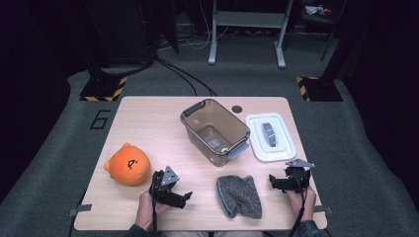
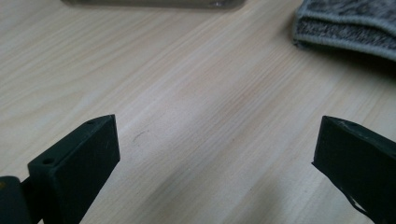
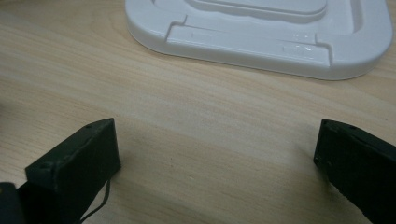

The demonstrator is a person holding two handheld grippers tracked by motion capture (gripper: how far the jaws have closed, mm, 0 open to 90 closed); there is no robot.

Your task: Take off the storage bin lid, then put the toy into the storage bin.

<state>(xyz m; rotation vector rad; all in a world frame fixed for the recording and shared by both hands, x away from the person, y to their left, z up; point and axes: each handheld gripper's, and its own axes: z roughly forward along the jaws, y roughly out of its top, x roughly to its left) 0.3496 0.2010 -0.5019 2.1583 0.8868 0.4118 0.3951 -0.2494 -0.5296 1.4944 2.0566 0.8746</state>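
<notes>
On the bench (image 1: 148,118) a clear brown tub (image 1: 215,131) stands open and looks empty, its white lid (image 1: 270,137) lying flat just to its right. A folded grey cloth (image 1: 239,196) lies near the front edge between the two hands. The left tongs (image 1: 184,198) and the right tongs (image 1: 273,180) both rest low with jaws spread wide, gripping nothing. An orange plush toy (image 1: 127,164) sits at the left.

One orange plush toy (image 1: 127,165), one grey cloth (image 1: 239,196), one clear bin (image 1: 214,131), one white lid (image 1: 270,137).
</notes>
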